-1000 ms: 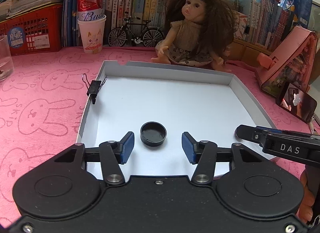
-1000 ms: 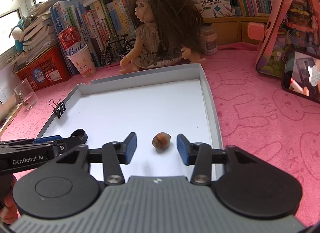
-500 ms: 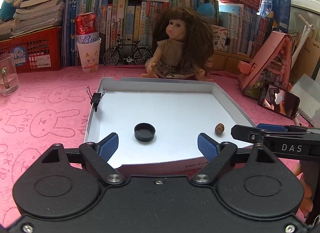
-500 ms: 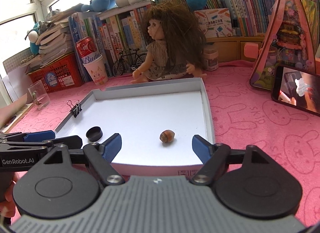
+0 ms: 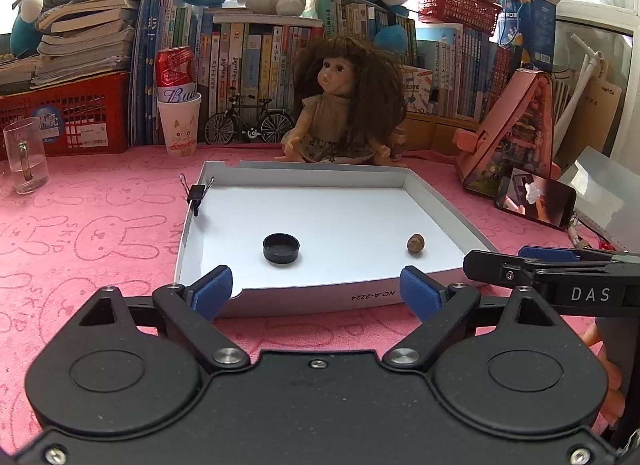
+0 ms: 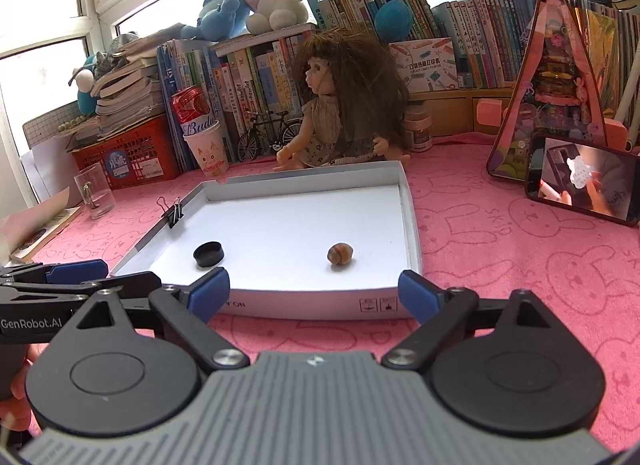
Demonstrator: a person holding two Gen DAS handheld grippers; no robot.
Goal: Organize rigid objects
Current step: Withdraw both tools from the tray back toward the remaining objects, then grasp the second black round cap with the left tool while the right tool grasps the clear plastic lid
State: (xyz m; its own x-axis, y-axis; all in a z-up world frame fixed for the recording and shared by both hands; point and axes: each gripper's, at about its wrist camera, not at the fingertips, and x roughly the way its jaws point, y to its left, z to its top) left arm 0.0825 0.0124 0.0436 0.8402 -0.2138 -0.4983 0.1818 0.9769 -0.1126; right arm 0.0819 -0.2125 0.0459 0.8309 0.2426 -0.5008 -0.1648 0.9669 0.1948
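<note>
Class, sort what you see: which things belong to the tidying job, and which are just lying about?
Job: shallow white cardboard tray; round black plastic cap; small brown nut.
Lying about: brown-haired doll; red drink can; clear glass mug; miniature black bicycle.

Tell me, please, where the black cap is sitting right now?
The black cap lies inside the white tray, left of the nut and nearer than the binder clip.

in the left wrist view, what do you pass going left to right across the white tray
binder clip on the left wall of the white tray → black cap → brown nut
</note>
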